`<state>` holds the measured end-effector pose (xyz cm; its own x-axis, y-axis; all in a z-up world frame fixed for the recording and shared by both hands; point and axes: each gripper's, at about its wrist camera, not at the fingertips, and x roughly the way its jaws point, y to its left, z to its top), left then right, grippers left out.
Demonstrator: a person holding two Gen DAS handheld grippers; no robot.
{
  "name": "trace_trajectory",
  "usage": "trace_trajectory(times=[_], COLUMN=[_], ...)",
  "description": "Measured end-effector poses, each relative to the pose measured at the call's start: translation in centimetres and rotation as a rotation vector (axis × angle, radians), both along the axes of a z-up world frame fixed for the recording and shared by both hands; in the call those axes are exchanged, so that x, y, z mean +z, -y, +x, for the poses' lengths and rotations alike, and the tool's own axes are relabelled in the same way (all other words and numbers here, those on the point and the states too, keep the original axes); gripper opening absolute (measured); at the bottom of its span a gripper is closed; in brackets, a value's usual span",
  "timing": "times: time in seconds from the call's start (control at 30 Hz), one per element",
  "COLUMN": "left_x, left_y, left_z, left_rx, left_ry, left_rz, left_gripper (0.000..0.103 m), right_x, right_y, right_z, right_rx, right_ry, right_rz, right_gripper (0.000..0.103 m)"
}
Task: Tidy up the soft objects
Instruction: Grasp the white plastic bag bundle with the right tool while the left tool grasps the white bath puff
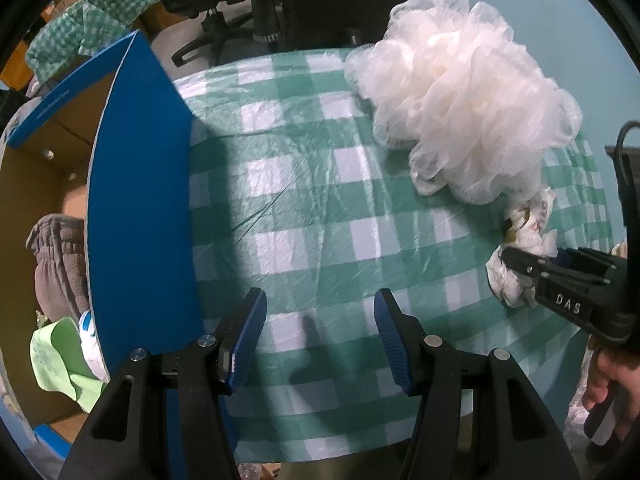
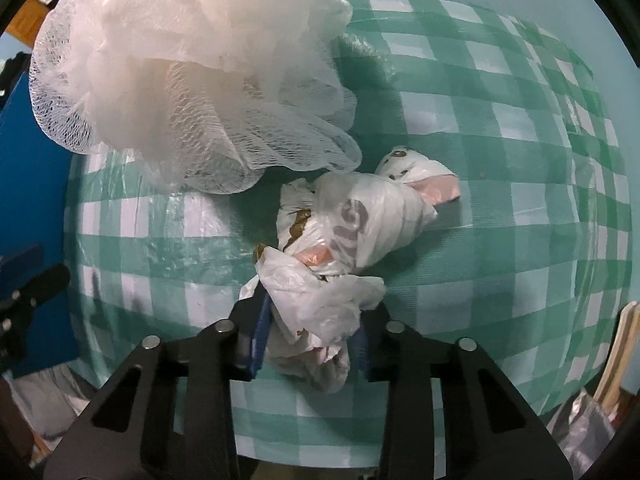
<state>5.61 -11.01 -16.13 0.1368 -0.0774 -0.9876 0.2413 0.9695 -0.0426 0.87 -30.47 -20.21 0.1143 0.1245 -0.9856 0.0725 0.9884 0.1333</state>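
Right tongs were clenched on the bag bundle, which lay on the bench ahead; light, slippery film, best pinched at its knot. Left tongs gaped, loofah well ahead-right.

Background items, both wrist views

Green-and-white checked tablecloth fills the centre of both frames; black office chair at upper centre-left of the left view, beyond the cloth's far edge; teal wall at upper right; stacked papers and a crumpled silver-grey bag at lower right of the right view.
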Motion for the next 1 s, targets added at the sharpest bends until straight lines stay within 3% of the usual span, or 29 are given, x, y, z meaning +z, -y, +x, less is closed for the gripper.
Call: trace_trajectory(times=[0.1, 0.13, 0.57, 1.0], left_x=[0.8, 1.2, 5.4, 6.7], left_y=[0.7, 1.0, 3.7, 8.0], left_z=[0.6, 0.7, 3.9, 6.6], left_rx=[-0.003, -0.003, 0.026, -0.038], left_ry=[0.013, 0.029, 0.027, 0.025], left_rz=[-0.02, -0.034, -0.187, -0.137], left_gripper=[0.077, 0.079, 0.08, 0.081], right_x=[0.7, 0.9, 4.0, 6.8], right_y=[1.2, 1.6, 6.1, 7.7], right_z=[-0.1, -0.1, 1.2, 4.2], right_rx=[0.001, -0.002, 0.011, 0.061], right_ry=[0.013, 0.02, 0.096, 0.167], right_rz=[-0.002, -0.001, -0.031, -0.036], right_gripper=[0.029, 0.029, 0.029, 0.029])
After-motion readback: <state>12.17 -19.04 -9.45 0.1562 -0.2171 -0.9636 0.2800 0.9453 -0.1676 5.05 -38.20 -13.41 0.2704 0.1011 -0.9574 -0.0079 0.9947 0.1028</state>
